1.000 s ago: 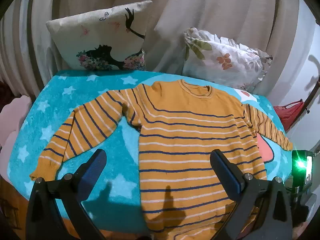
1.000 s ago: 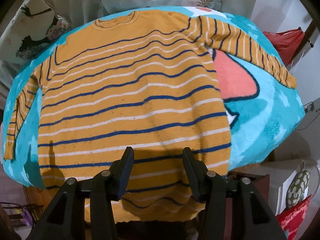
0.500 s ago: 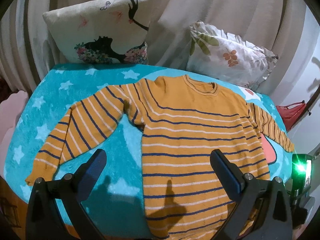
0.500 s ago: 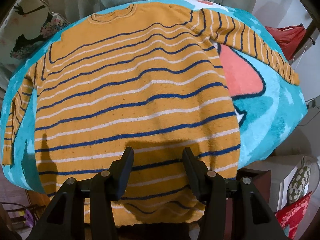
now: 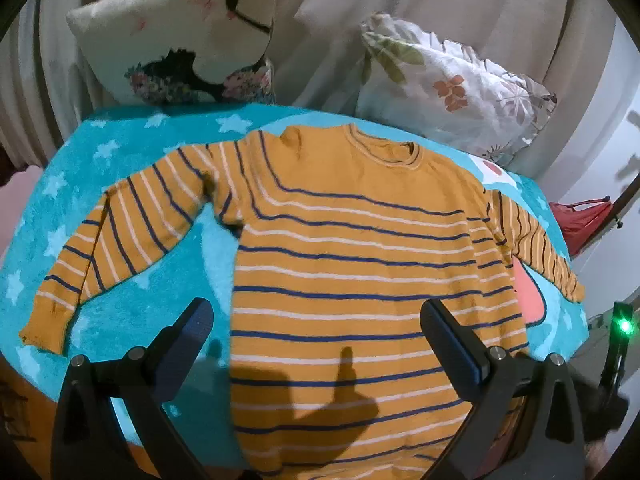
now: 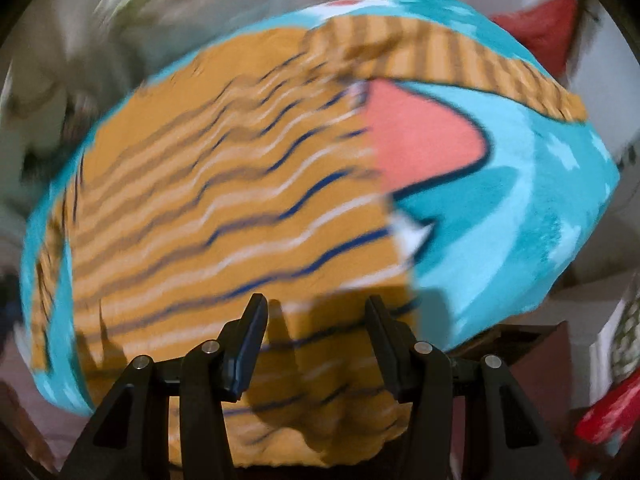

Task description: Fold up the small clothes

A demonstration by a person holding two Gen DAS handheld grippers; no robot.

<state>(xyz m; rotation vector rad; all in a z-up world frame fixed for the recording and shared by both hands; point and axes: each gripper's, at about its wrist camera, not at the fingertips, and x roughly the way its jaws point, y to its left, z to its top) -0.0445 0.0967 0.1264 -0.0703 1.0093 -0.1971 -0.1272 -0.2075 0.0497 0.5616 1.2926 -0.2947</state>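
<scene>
A small mustard-yellow sweater [image 5: 352, 264] with blue and white stripes lies flat, face up, on a turquoise star blanket [image 5: 132, 308], sleeves spread to both sides. My left gripper [image 5: 316, 324] is open wide and empty, hovering above the sweater's lower body. In the right wrist view the sweater [image 6: 224, 200] is blurred by motion. My right gripper [image 6: 316, 316] is open and empty above the sweater's hem, near its lower right corner. The hem hangs over the front edge.
Two pillows lean at the back: a silhouette-print one [image 5: 180, 52] on the left and a leaf-print one [image 5: 452, 84] on the right. Curtains hang behind them. A red bag [image 5: 580, 216] sits off the right side. The blanket has a pink patch [image 6: 420, 132] by the right sleeve.
The left gripper has drawn slightly nearer and lower over the sweater. The right gripper is swinging fast, with the view now blurred and shifted toward the sweater's right side and hem.
</scene>
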